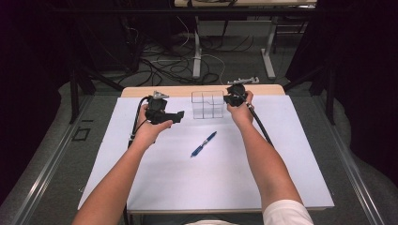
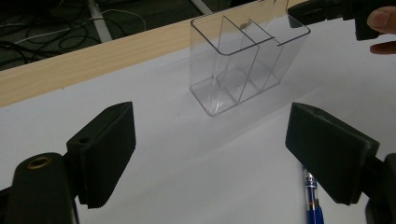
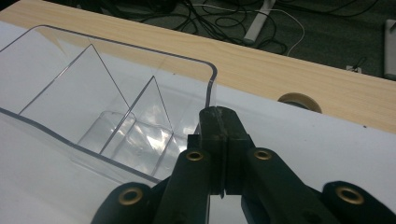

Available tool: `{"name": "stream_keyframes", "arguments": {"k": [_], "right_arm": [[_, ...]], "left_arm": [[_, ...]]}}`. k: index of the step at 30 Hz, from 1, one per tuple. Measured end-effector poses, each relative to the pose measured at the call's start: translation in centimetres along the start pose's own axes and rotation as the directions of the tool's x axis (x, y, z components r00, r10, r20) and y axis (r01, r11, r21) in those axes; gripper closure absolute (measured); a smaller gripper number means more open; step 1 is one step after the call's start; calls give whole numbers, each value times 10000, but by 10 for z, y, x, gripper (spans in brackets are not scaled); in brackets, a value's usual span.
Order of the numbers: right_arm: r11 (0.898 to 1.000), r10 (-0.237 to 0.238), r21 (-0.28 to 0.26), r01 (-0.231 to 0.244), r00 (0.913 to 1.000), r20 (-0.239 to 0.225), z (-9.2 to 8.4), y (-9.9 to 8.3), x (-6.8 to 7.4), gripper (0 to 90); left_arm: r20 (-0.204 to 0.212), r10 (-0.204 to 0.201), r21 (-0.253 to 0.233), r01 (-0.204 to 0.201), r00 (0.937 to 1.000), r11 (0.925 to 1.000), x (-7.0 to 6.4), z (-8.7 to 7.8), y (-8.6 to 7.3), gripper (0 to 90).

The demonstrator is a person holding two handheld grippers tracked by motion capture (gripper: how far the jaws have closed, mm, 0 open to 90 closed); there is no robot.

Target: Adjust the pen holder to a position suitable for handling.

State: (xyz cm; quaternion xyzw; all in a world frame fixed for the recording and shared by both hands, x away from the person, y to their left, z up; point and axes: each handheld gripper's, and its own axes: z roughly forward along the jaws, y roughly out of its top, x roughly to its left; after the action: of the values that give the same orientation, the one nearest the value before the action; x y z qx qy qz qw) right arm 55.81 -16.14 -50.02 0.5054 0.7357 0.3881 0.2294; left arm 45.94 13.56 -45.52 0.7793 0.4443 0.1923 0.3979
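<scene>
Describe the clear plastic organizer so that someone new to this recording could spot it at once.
Start at the white sheet covering the table and look to its far edge, by the bare wooden strip. There stands the clear plastic box with inner dividers, upright between the two hands, with the right hand-held gripper shut on its right wall. Unlike the blue pen lying flat nearer the person, it is transparent and partitioned.

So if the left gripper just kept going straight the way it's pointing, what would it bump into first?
Probably the clear divided box: it stands straight ahead between the left gripper's open jaws, with bare white table before it. Depth is hard to judge.
</scene>
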Motion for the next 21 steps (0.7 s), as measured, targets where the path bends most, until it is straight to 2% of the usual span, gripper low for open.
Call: {"name": "stream_keyframes", "arguments": {"k": [8, 11, 18, 21], "right_arm": [[9999, -98, 44, 99, 9999, -69, 3, 3, 11, 900], [10000, 6, 66, -6, 10000, -78, 4, 3, 11, 900], [9999, -118, -8, 117, 9999, -73, 1, 4, 10, 899], [9999, -70, -82, 70, 10000, 9, -2, 5, 8, 860]], "left_arm": [[-2, 49, 3, -49, 10000, 10000, 1, -1, 0, 164], [-20, 63, 25, -63, 10000, 10000, 1, -1, 0, 164], [-31, 50, 12, -50, 10000, 10000, -1, 0, 0, 166], [-28, 117, 79, -117, 9999, 9999, -1, 1, 0, 166]]}}
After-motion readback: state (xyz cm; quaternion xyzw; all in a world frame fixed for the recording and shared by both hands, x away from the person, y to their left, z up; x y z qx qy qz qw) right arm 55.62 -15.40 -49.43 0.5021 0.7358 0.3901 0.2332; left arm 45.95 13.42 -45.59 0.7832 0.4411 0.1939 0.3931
